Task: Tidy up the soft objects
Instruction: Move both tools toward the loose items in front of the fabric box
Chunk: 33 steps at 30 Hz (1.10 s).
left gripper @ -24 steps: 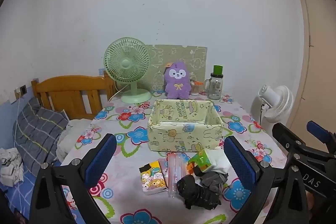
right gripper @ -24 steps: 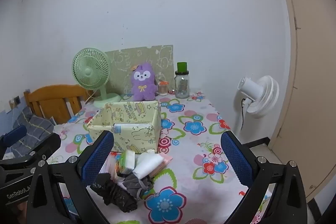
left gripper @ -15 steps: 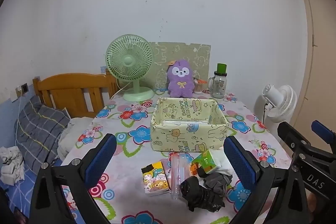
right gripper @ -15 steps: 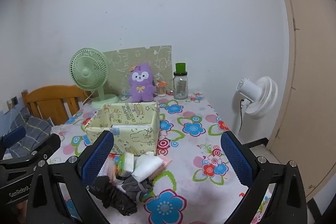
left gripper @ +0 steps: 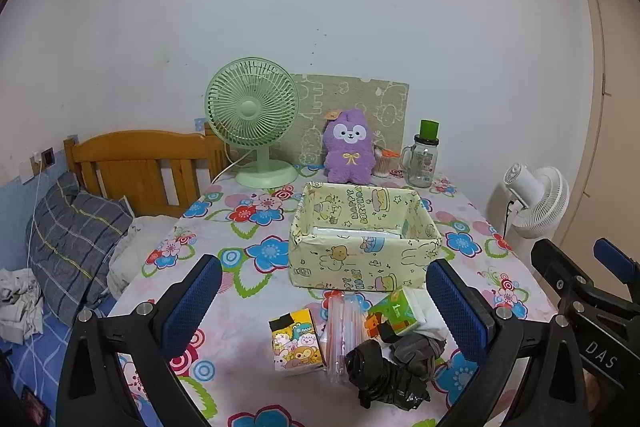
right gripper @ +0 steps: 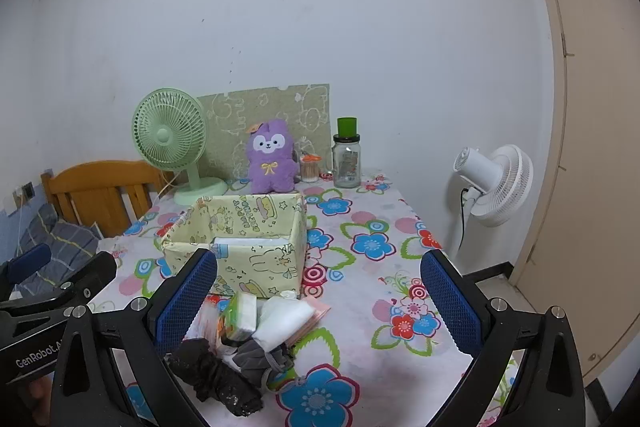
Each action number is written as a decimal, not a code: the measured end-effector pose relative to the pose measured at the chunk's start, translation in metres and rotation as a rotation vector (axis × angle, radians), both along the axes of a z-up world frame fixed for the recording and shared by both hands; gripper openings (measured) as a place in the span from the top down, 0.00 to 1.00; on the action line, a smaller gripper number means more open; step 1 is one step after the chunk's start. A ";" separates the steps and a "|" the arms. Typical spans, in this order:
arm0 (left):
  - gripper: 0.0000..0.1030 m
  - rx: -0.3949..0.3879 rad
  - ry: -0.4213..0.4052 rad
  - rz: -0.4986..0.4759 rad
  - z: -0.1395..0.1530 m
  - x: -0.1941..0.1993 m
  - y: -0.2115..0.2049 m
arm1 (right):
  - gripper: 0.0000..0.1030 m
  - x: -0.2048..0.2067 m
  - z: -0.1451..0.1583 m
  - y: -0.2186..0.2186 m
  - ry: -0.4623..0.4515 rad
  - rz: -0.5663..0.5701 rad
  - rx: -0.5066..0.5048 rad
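Note:
A yellow cartoon-print box (left gripper: 364, 243) (right gripper: 240, 243) stands mid-table with a white pack inside. In front of it lies a pile: a black crumpled cloth (left gripper: 384, 379) (right gripper: 216, 379), a grey cloth (left gripper: 420, 347) (right gripper: 260, 355), a white roll (right gripper: 284, 319), a green tissue pack (left gripper: 394, 313), a cartoon tissue pack (left gripper: 296, 341) and a clear plastic sleeve (left gripper: 344, 323). My left gripper (left gripper: 324, 307) is open above the pile. My right gripper (right gripper: 320, 303) is open, just right of the pile. Both are empty.
A green desk fan (left gripper: 256, 123), a purple plush (left gripper: 350, 153) and a glass jar with a green lid (left gripper: 424, 163) stand at the table's back. A wooden bed headboard (left gripper: 136, 167) with pillows is at left. A white floor fan (right gripper: 496, 183) stands at right.
Both grippers have drifted slightly; the box and the pile sit a little differently in each view. Both stay open and empty.

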<state>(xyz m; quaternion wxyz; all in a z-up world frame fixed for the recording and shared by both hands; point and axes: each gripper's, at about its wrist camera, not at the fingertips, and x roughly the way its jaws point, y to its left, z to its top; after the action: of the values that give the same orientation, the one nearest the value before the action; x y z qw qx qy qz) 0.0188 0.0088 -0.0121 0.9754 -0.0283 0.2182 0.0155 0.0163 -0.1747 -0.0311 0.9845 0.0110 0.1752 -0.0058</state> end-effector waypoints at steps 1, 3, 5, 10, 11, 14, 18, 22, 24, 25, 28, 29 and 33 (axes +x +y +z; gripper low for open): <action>0.00 -0.001 0.000 0.000 0.000 0.000 0.000 | 0.00 0.001 0.000 0.000 0.000 -0.001 0.000; 0.00 0.000 0.001 -0.002 -0.001 0.000 0.000 | 0.00 0.001 0.000 0.000 0.001 0.000 0.002; 0.00 0.009 0.000 0.000 -0.001 0.000 -0.001 | 0.00 0.001 0.000 0.000 0.001 0.001 0.000; 0.00 0.017 0.004 0.005 0.002 0.004 -0.001 | 0.00 0.001 0.000 0.001 -0.008 -0.007 -0.013; 0.00 0.017 0.003 0.006 0.002 0.003 -0.001 | 0.00 0.001 0.000 0.001 -0.007 -0.005 -0.011; 0.00 0.016 0.005 0.004 0.003 0.005 0.000 | 0.00 0.001 0.000 0.000 -0.003 -0.003 -0.005; 0.00 0.017 0.006 0.002 0.004 0.006 0.000 | 0.00 0.001 0.000 0.000 -0.004 -0.004 -0.008; 0.00 0.018 0.007 0.000 0.004 0.007 -0.001 | 0.00 0.001 0.000 0.000 -0.011 -0.012 -0.011; 0.00 0.018 0.007 0.000 0.004 0.007 -0.001 | 0.00 0.001 0.001 0.000 -0.011 -0.012 -0.010; 0.00 0.020 0.007 -0.001 0.004 0.007 -0.002 | 0.00 0.001 0.001 0.000 -0.011 -0.013 -0.009; 0.00 0.018 0.001 0.000 0.004 0.007 -0.002 | 0.00 0.001 0.001 -0.001 -0.011 -0.011 -0.005; 0.00 0.016 -0.004 0.001 0.004 0.006 -0.002 | 0.00 0.001 0.001 -0.001 -0.011 -0.009 -0.004; 0.00 0.016 -0.010 0.005 0.004 0.006 -0.003 | 0.00 0.000 0.001 0.001 -0.012 -0.006 -0.010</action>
<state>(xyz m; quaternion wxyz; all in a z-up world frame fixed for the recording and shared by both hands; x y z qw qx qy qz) 0.0253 0.0060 -0.0076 0.9766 -0.0210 0.2133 0.0199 0.0166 -0.1737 -0.0299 0.9855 0.0066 0.1691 -0.0093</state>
